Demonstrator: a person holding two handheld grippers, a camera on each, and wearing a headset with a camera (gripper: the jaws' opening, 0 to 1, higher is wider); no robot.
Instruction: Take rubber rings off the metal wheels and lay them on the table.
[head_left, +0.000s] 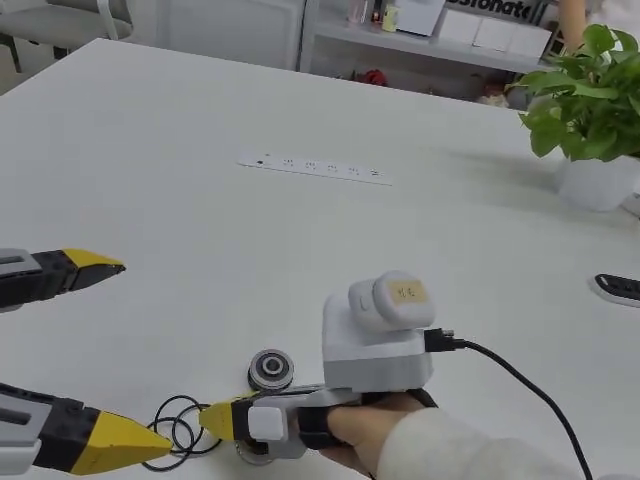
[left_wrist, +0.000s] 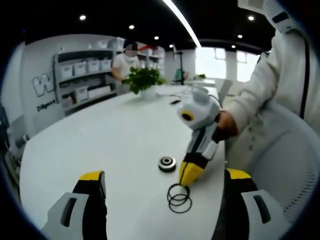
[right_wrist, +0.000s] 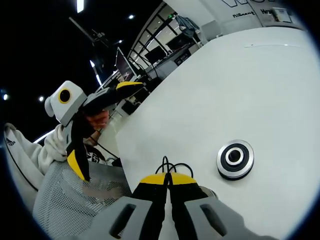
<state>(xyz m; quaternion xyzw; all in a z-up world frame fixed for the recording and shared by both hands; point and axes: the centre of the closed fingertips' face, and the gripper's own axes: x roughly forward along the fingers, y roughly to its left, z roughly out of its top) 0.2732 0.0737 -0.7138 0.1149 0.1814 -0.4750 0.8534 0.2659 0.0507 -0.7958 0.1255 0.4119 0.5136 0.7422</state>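
While the right tongs (right_wrist: 168, 179) are pressed shut, their yellow tips meeting in a thin seam, the left tongs (head_left: 146, 353) are spread wide and hold nothing: two tapering black prongs with yellow caps, well apart. The metal wheel (head_left: 271, 368) lies flat on the smooth white table (head_left: 300, 250). It is a small round disc, dark around the outside, with a bright silvery ring inside and a dark centre. Near the wheel, on the side toward the left tongs, the rubber rings (head_left: 180, 425) lie on the table as thin black loops, overlapping and slightly uneven. The closed tip of the right tongs sits at the edge of these loops, near the wheel but not touching it. Whether a loop is pinched in the seam cannot be told. A hand (head_left: 350, 425) in a white sleeve grips the right tongs just beside the wheel, and a glossy black cable (head_left: 520, 385) trails away from them. Well beyond the wheel a long, flat white power strip (head_left: 312, 166) lies on the table. Farther off still, a leafy green plant (head_left: 590, 90) stands in a white pot.
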